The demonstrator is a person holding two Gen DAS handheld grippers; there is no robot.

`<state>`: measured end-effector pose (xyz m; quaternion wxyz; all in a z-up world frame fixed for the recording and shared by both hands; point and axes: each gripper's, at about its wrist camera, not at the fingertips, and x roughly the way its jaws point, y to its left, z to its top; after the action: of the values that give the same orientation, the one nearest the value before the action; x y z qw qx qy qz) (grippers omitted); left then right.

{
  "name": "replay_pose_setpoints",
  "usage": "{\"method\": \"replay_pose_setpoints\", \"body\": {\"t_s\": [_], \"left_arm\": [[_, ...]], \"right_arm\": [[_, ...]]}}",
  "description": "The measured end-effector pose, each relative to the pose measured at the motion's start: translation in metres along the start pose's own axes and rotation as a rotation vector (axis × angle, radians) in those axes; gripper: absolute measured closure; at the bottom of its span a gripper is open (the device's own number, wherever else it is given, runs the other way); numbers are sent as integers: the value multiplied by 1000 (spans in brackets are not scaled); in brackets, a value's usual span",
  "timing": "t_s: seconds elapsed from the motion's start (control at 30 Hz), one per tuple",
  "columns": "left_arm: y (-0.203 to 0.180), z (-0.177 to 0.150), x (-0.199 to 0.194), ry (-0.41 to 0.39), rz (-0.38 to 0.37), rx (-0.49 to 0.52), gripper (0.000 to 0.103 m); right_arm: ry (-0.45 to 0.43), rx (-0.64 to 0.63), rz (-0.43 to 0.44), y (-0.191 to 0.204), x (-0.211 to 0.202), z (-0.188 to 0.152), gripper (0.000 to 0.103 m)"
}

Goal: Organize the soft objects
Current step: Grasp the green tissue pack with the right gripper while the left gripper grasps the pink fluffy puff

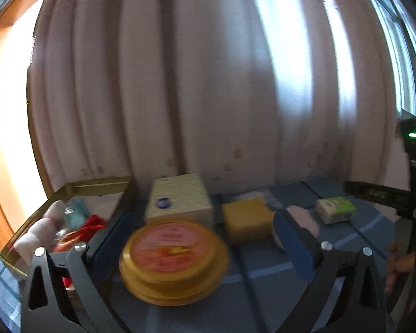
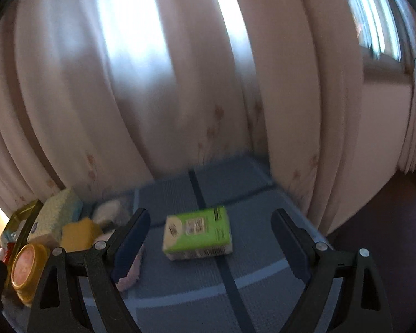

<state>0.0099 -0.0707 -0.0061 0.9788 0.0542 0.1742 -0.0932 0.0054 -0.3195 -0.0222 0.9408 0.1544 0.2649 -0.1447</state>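
Ahead, between the wide-spread, empty jaws of the right gripper (image 2: pixel 209 236), the green pack (image 2: pixel 198 233) is seen on the mat (image 2: pixel 263 291); judged light and squashy, it is best pinched across its long sides; the left gripper (image 1: pixel 202 238) is likewise wide and empty.

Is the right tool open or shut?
Open. The right tool has its fingers spread wide either side of the green tissue pack, touching nothing.

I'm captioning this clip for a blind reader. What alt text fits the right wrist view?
The open right tongs point down at a green tissue pack lying between the tips on a blue checked cloth, untouched. At far left sit a yellow sponge, a round yellow tin and a pale yellow box; pink curtains hang behind.
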Motion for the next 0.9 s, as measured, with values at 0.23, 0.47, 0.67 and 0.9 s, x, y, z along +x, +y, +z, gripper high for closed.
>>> {"method": "replay_pose_setpoints", "body": {"t_s": [0.23, 0.47, 0.67, 0.9], "left_arm": [[-42, 4, 12, 67, -67, 44, 1], [-56, 3, 22, 141, -78, 42, 1], [-66, 2, 35, 216, -87, 13, 1], [-85, 2, 53, 286, -108, -1, 1]], "right_arm": [[168, 29, 42, -4, 35, -2, 12], [282, -71, 63, 18, 65, -3, 13], [287, -117, 27, 23, 67, -2, 34], [186, 102, 190, -21, 48, 3, 34]]}}
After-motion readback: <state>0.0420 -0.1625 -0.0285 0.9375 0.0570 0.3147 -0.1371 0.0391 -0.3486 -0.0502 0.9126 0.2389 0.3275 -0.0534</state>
